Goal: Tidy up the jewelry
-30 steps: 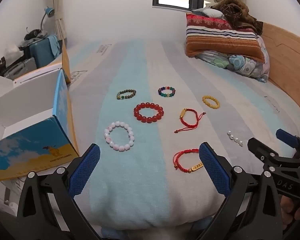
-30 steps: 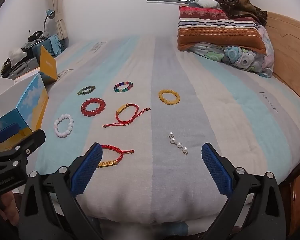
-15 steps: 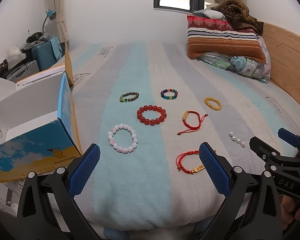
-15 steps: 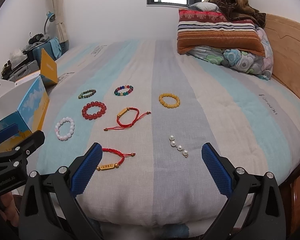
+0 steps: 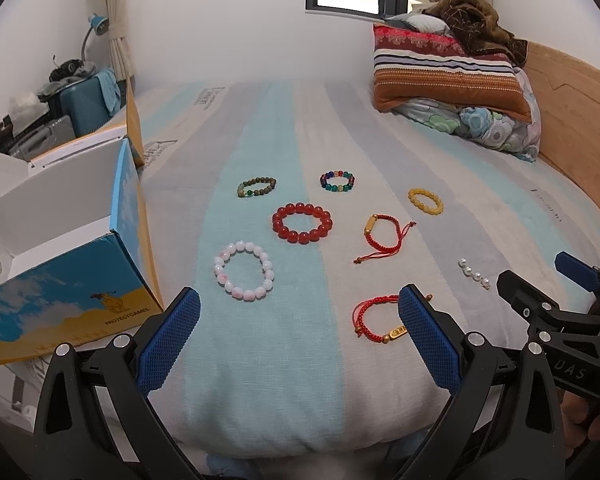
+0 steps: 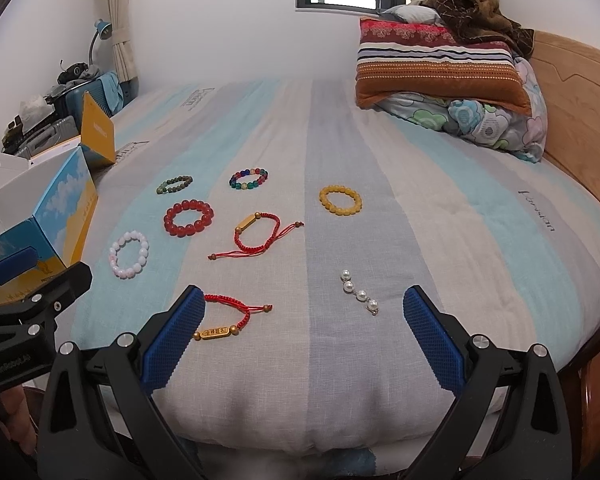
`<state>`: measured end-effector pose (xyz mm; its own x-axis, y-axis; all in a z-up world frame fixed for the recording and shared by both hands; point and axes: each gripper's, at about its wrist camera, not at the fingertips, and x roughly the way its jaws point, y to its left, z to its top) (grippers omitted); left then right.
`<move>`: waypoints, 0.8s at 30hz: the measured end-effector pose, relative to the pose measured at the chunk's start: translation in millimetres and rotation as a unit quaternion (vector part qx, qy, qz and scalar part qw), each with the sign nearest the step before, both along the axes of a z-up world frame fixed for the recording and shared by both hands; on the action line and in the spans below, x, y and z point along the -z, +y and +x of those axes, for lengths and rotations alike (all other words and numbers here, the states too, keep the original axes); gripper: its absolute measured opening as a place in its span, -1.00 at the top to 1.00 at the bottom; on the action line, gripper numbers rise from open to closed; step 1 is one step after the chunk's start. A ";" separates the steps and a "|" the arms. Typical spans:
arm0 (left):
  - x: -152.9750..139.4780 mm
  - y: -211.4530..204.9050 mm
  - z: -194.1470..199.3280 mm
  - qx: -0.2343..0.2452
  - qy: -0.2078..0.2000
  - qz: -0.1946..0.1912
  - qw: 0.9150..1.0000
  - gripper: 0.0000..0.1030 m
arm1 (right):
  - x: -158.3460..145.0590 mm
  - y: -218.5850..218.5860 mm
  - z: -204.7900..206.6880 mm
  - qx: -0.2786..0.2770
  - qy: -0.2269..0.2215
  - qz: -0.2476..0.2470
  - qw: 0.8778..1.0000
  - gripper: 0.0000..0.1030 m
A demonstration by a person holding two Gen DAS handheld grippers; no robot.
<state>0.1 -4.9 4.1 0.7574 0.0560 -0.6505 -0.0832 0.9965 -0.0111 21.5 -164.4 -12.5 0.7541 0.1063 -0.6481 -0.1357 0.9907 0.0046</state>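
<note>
**Jewelry laid out, both grippers empty and wide**

On the striped bed [image 6: 440, 184], left of the jewelry, stands an open box [image 5: 60, 248]. Nearest the jaws lies the red cord bracelet [image 6: 228, 316], its gold bar crosswise, touching neither pad. Left gripper [image 5: 300, 336] and right gripper [image 6: 300, 336] both gape; judged nearer: right. Pearl strand [image 6: 360, 296] lies beside it.

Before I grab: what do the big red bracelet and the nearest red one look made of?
Big red bracelet: large glossy translucent beads, likely glass or polished stone; highlights show on them. Nearest red bracelet: braided cord, matte, with a gold-coloured metallic-looking bar and small beads. Limp, so it may snag.
</note>
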 end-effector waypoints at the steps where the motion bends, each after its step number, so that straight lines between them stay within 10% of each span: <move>1: -0.1 -0.4 0.3 0.000 0.000 0.000 1.000 -0.89 | -0.1 -0.1 0.2 0.000 0.000 0.000 1.000 -0.86; 24: 1.3 -0.7 -2.1 0.002 -0.002 0.001 1.000 -0.89 | -0.3 -1.7 -1.6 0.003 -0.005 0.000 1.000 -0.86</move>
<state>-2.0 -5.6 2.9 0.7599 0.0553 -0.6477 -0.0802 0.9967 -0.0090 19.9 -166.1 -12.2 0.7606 0.1023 -0.6411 -0.1297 0.9915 0.0042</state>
